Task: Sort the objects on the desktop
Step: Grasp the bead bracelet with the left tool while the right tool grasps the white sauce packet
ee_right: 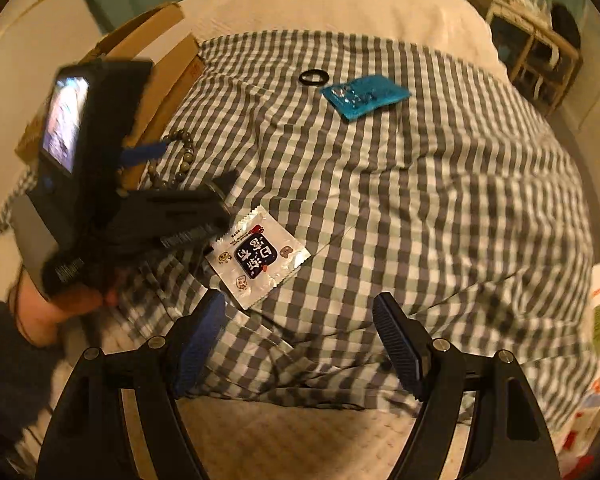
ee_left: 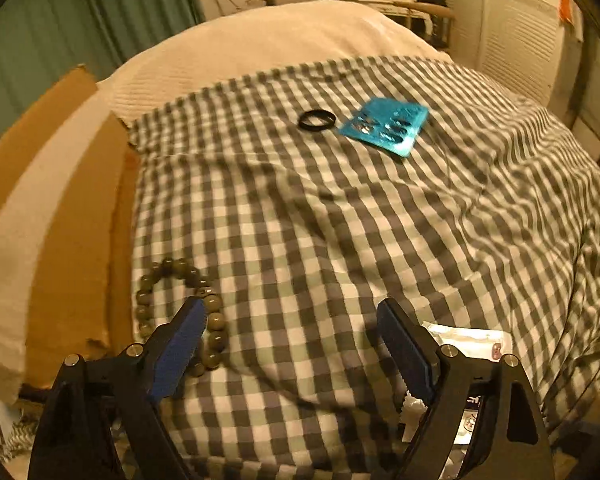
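On the checked cloth (ee_left: 340, 220) lie a green bead bracelet (ee_left: 168, 267), a black ring (ee_left: 302, 121), a teal blister pack (ee_left: 384, 126) and a white printed sachet (ee_right: 260, 256). My left gripper (ee_left: 290, 306) is open just over the cloth. Its left finger crosses the bracelet's right side, and nothing lies between the pads. The sachet (ee_left: 468, 338) peeks out behind its right finger. My right gripper (ee_right: 299, 299) is open and empty, with the sachet just beyond its left finger. The ring (ee_right: 301, 77) and blister pack (ee_right: 364, 94) lie far ahead.
An open cardboard box (ee_left: 72, 220) stands along the cloth's left edge, next to the bracelet (ee_right: 188, 152). A hand (ee_right: 72, 300) holds the left gripper at the left of the right wrist view. A cream blanket (ee_left: 280, 36) covers the far end. Cluttered shelves (ee_right: 540, 52) stand behind.
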A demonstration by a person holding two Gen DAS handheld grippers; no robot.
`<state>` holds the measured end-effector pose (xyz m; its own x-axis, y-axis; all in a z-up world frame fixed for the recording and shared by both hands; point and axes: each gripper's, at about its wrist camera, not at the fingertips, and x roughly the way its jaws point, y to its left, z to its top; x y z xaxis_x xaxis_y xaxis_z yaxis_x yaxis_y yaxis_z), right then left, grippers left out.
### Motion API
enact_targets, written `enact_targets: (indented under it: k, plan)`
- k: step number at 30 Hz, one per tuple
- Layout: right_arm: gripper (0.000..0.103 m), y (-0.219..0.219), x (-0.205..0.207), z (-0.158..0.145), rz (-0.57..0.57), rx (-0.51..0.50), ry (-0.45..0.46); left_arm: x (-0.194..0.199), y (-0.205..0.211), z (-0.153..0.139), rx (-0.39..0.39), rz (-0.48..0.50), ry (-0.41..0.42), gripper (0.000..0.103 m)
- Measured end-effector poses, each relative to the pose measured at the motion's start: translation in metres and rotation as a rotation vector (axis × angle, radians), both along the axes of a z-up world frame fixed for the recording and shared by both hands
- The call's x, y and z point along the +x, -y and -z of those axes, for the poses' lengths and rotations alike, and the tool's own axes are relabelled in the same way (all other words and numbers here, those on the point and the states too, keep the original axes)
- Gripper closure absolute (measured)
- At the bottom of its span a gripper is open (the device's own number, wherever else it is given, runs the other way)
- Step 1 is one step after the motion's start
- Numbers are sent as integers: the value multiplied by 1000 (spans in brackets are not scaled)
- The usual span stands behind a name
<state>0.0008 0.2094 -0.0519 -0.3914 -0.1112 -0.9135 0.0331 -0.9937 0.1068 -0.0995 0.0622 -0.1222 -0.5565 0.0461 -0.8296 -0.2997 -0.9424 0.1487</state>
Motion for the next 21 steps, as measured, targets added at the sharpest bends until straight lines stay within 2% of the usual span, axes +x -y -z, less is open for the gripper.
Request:
enact_targets:
  k: [2,4,6,8,9,10,11,13,14,17,21]
  plan:
    - [27,-1,-1,3,9,-1,4,-9,10,6,4,-45,21,13]
    - [27,-2,-3,5,24,4,14,-16,26,11,65,-86,51,13]
    - [27,-1,-5,7,31,13,29,-17,30,16,84,-72,75,13]
    - [27,0,-9,8,35,28,36,-17,28,23,74,-53,79,18]
    - [27,1,-10,8,35,34,40,-17,31,24,90,-52,83,22]
    - [27,3,-13,9,36,44,42,-17,35,23,110,-62,85,39]
    - [27,5,-16,10,33,51,41,-18,44,21,140,-84,85,63]
    - [27,9,-20,11,19,58,43,-21,54,21,193,-94,100,86]
    - [27,14,-22,13,9,61,46,-20,58,20,212,-100,106,87]
    - [27,26,-28,20,-22,51,62,-14,55,13,196,-87,81,91]
    - [27,42,-39,31,-60,58,63,-5,56,2,195,-75,33,92]
